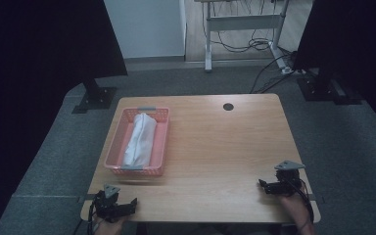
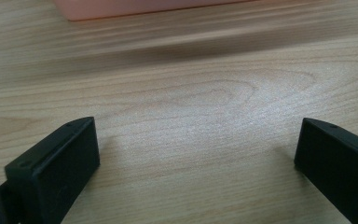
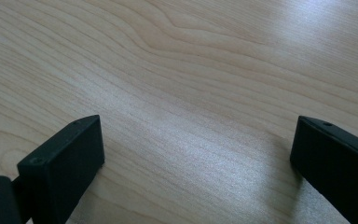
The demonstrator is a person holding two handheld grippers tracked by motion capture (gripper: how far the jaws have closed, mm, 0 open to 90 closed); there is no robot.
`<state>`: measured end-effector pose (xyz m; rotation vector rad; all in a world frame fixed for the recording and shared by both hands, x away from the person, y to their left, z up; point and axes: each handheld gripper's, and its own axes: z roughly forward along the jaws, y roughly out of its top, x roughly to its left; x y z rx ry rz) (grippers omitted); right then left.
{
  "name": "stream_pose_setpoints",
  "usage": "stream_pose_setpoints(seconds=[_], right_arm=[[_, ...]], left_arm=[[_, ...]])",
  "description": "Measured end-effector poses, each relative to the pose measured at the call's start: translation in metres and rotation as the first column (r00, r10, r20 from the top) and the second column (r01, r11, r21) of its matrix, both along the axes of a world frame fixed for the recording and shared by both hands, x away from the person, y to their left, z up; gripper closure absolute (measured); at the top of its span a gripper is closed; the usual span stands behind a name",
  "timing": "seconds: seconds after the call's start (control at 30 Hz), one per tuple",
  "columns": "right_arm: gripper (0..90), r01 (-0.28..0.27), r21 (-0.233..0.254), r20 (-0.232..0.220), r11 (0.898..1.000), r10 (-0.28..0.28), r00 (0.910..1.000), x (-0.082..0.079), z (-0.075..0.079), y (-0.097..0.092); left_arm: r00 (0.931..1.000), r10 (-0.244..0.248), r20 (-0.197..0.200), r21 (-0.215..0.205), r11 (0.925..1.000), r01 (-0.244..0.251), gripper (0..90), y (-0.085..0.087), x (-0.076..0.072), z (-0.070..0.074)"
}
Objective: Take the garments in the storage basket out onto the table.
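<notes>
White cloth [image 1: 139,139], rolled up long, lying inside the pink basket [image 1: 162,142], just ahead of the left tongs [image 1: 127,205] and well off to the side of the right tongs [image 1: 263,186]. Probably light, soft and floppy, so bound to sag if grabbed at one end; better pinched mid-roll through a thick fold. Both tongs spread wide, holding nothing, low over the bare bench [image 1: 225,156].

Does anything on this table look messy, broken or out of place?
Nothing stands out. The white cloth lies bundled inside the pink basket, nothing is spilled, and the left tool and right tool rest open near the table edge.
</notes>
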<state>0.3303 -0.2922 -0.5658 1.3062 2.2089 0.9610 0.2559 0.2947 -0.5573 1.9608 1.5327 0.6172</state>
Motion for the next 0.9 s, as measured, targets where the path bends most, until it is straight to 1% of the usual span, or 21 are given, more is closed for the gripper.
stream_pose_setpoints(seconds=[0.1, 0.27, 0.47, 0.67, 0.7, 0.8, 0.83, 0.9], right_arm=[[2.4, 0.000, 0.000, 0.000, 1.000, 0.000, 1.0000, 0.000, 0.000, 0.000], [2.3, 0.000, 0.000, 0.000, 1.000, 0.000, 1.0000, 0.000, 0.000, 0.000], [2.3, 0.000, 0.000, 0.000, 1.000, 0.000, 1.0000, 0.000, 0.000, 0.000], [2.3, 0.000, 0.000, 0.000, 1.000, 0.000, 1.0000, 0.000, 0.000, 0.000], [2.3, -0.001, 0.000, 0.000, 1.000, 0.001, 1.0000, 0.000, 0.000, 0.000], [2.3, 0.000, 0.000, 0.000, 1.000, 0.000, 1.0000, 0.000, 0.000, 0.000], [2.3, 0.000, 0.000, 0.000, 1.000, 0.000, 1.0000, 0.000, 0.000, 0.000], [2.3, 0.000, 0.000, 0.000, 1.000, 0.000, 1.0000, 0.000, 0.000, 0.000]], left_arm=[[1.0000, 0.004, -0.007, 0.002, 1.0000, -0.004, 0.0, 0.000, 0.001, 0.001], [0.9994, 0.032, -0.015, 0.003, 0.9995, -0.032, 0.0, -0.002, 0.002, 0.001], [0.9988, 0.036, -0.032, 0.007, 0.9993, -0.036, 0.4, -0.002, 0.002, 0.003], [0.9986, 0.029, -0.043, 0.010, 0.9995, -0.029, 4.7, -0.002, 0.002, 0.005], [0.9986, 0.024, -0.047, 0.010, 0.9997, -0.024, 5.1, -0.002, 0.002, 0.006], [0.9977, 0.028, -0.061, 0.008, 0.9996, -0.028, 6.8, -0.003, 0.002, 0.008], [0.9977, 0.027, -0.061, 0.000, 0.9996, -0.027, 7.8, -0.003, 0.002, 0.009], [0.9981, 0.031, -0.054, -0.001, 0.9995, -0.031, 7.9, -0.004, 0.002, 0.011]])
